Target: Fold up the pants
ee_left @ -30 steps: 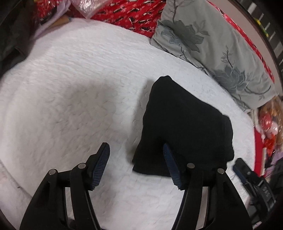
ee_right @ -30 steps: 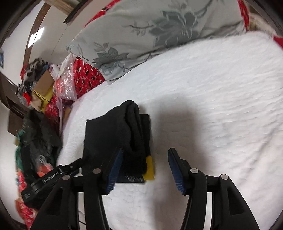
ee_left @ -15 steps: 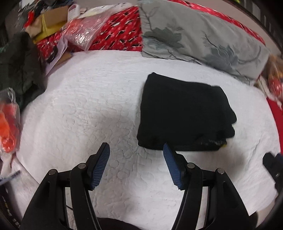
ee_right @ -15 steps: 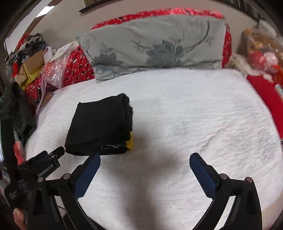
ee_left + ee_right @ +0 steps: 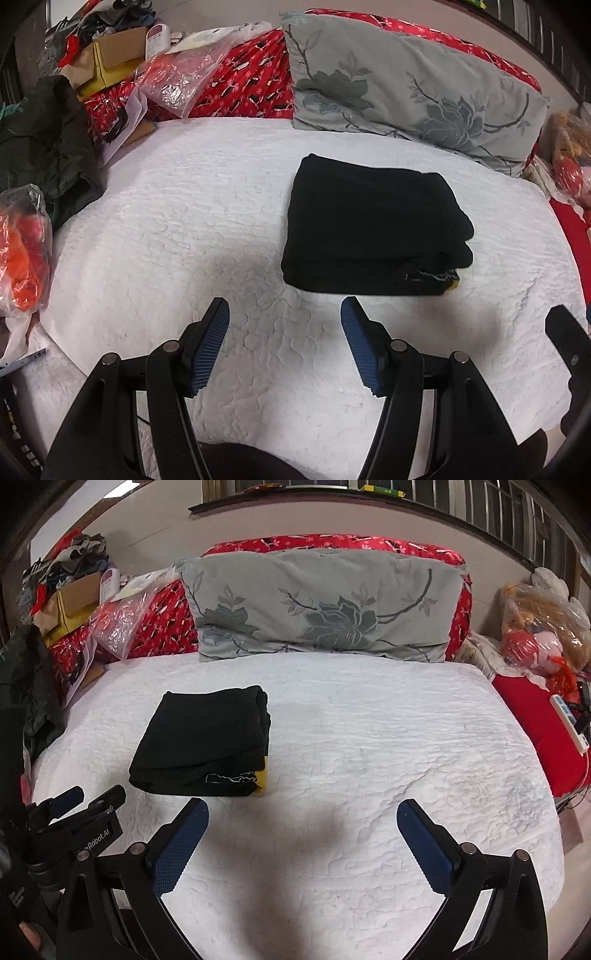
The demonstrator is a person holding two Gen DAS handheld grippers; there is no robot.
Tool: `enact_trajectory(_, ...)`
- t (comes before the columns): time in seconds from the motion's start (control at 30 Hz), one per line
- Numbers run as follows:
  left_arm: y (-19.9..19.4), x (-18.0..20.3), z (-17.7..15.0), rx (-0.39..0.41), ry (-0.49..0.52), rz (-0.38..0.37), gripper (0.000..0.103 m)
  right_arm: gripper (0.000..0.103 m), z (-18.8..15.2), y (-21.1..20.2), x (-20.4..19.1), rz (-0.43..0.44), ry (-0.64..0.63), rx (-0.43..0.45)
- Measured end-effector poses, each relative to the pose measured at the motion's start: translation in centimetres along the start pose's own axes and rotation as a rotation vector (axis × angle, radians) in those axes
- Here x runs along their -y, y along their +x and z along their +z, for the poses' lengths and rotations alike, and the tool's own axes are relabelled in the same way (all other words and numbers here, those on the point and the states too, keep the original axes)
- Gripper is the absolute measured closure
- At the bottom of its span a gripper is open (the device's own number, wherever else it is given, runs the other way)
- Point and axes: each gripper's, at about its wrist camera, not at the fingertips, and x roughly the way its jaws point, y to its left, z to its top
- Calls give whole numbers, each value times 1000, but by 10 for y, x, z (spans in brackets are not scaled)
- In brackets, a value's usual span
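We see a wide white quilt (image 5: 369,738) spread over the bed, with a grey flowered pillow (image 5: 321,609) propped along its far edge against red patterned bedding (image 5: 236,85). To the left of the quilt there is a heap of odds and ends: a cardboard box (image 5: 110,59), clear plastic bags (image 5: 177,77) and a dark green garment (image 5: 40,147). On the right side sits a bagged bundle of soft toys (image 5: 543,624).

The pants (image 5: 369,229) lie on the quilt as a thick black rectangle, several layers stacked (a scrap of yellow shows at the near right corner of the stack). In the left wrist view they rest just past the fingertips, ahead and a little to the right, and nothing touches them. In the right wrist view the same pants (image 5: 207,738) lie ahead and to the left, beyond the left finger.

The left gripper (image 5: 284,314) has its jaws released, standing apart over bare quilt with nothing between them. The right gripper (image 5: 303,812) is spread as wide as we see it go, also over bare quilt and empty. Both are clear of the fabric.
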Motion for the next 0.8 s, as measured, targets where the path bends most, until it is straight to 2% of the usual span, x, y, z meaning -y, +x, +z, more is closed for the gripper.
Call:
enact_trajectory(0.37, -17, 11, -8, 33, 26, -31, 41, 0, -15, -11, 11, 0, 24, 7)
enact_trajectory(0.8, -35, 17, -17, 58, 57, -104, 41, 0, -29, -31, 12, -29, 28, 54)
